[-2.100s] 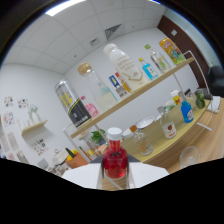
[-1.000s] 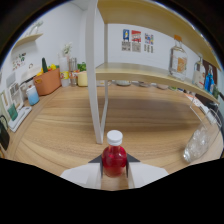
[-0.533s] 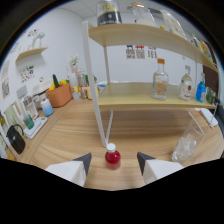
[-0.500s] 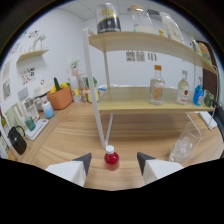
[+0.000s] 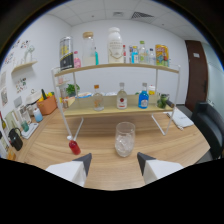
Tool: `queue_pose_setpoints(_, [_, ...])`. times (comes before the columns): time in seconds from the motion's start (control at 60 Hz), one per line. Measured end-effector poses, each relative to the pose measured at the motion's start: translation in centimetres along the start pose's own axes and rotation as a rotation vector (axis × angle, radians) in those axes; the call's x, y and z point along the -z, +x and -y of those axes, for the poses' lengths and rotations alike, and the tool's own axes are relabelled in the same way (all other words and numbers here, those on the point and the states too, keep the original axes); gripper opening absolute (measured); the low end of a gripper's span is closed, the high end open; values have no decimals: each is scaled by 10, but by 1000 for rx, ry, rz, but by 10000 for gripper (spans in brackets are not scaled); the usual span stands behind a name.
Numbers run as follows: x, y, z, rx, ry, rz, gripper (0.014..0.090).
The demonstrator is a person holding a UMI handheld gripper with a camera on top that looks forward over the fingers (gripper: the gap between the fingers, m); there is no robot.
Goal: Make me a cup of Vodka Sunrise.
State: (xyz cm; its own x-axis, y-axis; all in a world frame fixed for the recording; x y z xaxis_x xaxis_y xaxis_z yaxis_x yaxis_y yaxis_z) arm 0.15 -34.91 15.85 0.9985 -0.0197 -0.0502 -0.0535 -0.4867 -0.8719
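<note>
**Red bottle stands free on the desk, fingers spread**

The small red bottle (image 5: pixel 74 146) has a white cap and deep red contents. It stands upright, long axis vertical, cap up, beyond and to the left of the hand-held gripper (image 5: pixel 114 162), whose fingers are parted and hold nothing. A clear glass (image 5: pixel 124 139) with ice stands just ahead of them. The wooden desk (image 5: pixel 170 145) carries a two-tier shelf (image 5: pixel 120 107) lined with bottles, in a white-walled room.
</note>
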Motion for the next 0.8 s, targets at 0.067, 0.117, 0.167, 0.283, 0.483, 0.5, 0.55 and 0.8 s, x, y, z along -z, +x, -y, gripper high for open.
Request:
queue_pose_setpoints(0.067, [8,24,7,-11,0,-24,852])
queue_pose_setpoints(0.117, [12,41,20,-27,10,-32,855])
queue_pose_setpoints(0.167, [15,56,39,-42,34,-31,855])
queue_pose_setpoints(0.283, [22,94,100,-56,114,-44,855])
queue_pose_setpoints(0.483, [11,145,210,-57,243,-40,855])
queue_pose_setpoints(0.5, [8,148,218,-58,252,-36,854])
queue_pose_setpoints(0.55, [0,157,241,-60,280,-25,853])
queue_pose_setpoints(0.8, [-57,183,308,2,330,11,852])
